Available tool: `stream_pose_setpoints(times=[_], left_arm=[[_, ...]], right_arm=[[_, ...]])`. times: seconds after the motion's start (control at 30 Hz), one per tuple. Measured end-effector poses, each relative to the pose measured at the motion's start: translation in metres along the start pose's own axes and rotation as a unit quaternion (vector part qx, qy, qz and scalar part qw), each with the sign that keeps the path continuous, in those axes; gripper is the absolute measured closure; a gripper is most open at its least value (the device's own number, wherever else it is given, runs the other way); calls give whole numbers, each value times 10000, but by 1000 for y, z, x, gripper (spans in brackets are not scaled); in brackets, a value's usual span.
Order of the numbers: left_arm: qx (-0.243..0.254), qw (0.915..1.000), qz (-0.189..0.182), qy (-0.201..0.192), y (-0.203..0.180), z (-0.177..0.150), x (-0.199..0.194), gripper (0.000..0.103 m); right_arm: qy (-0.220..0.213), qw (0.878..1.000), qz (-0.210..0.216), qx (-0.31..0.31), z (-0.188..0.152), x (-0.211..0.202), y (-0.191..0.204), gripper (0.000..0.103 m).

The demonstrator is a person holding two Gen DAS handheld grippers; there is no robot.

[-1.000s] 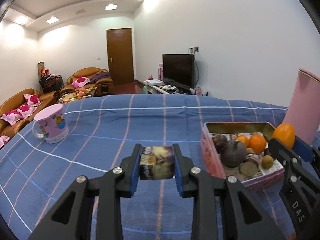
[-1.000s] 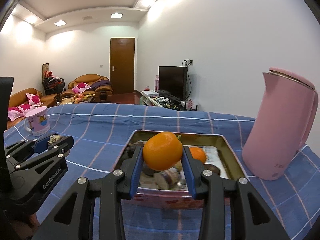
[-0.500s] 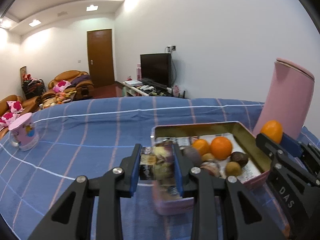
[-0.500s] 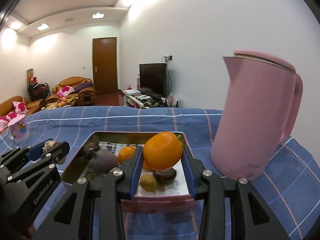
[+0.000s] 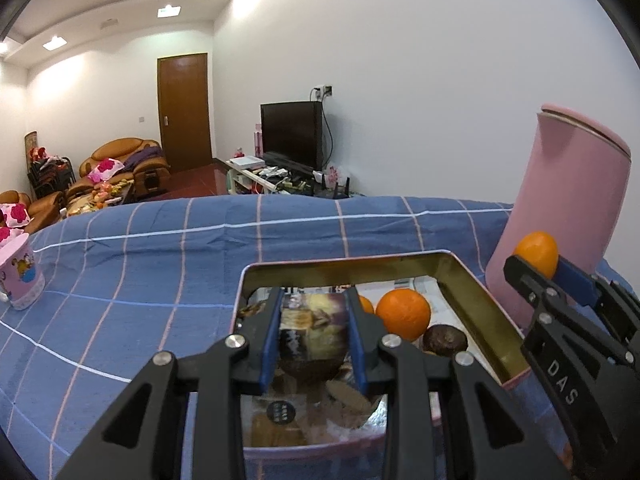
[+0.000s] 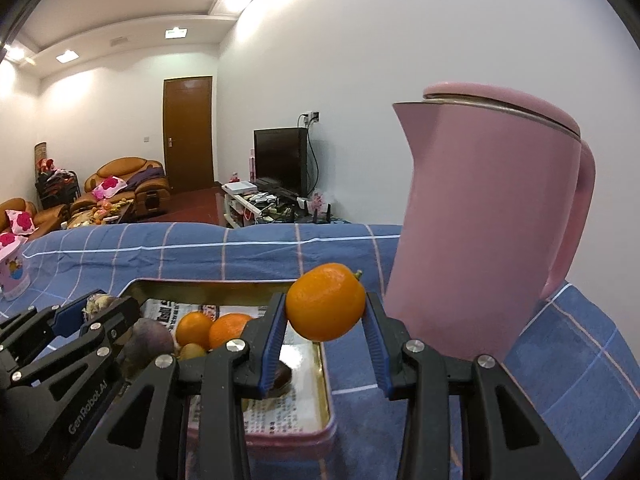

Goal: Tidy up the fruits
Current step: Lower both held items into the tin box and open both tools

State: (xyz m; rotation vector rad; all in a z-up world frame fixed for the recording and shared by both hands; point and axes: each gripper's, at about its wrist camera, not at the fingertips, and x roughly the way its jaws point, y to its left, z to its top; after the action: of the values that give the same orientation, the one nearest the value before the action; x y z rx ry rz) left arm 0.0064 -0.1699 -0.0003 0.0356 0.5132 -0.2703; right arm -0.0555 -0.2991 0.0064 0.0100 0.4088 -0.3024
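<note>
Now both jaws are clamped: left on packet [image 5: 312, 330], right on kumquat [image 6: 326, 307], above the tin's rim [image 6: 326, 390].

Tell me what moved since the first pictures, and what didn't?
Both grippers swung over toward the tin. The left gripper, once over bare cloth, now hangs above the tin with its wrapped snack. The right gripper carried its orange toward the pink kettle. Nothing was let go; both grips stayed shut, and tin, kettle and mug stayed put.
</note>
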Motion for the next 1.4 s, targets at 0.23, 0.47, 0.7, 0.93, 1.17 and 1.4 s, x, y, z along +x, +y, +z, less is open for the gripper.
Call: stream_pose_setpoints(times=[0.23, 0.47, 0.7, 0.93, 1.17, 1.4], left_arm=[[-20, 10000, -70, 5, -4, 1, 2, 72], [-3, 9999, -150, -21, -7, 4, 5, 72], [47, 9996, -268, -58, -13, 7, 7, 72], [-111, 9992, -386, -20, -8, 14, 14, 72], [-407, 9976, -524, 177, 6, 18, 30, 72], [-463, 9974, -453, 328, 12, 17, 41, 72]], right_arm=[[-12, 10000, 26, -27, 2, 2, -2, 62], [-15, 10000, 42, -67, 1, 0, 1, 62], [-51, 10000, -3, -78, 3, 1, 1, 62], [-62, 9999, -41, -71, 8, 8, 0, 62], [-69, 9999, -32, -127, 14, 21, 5, 62], [65, 9997, 107, -226, 18, 37, 16, 62]])
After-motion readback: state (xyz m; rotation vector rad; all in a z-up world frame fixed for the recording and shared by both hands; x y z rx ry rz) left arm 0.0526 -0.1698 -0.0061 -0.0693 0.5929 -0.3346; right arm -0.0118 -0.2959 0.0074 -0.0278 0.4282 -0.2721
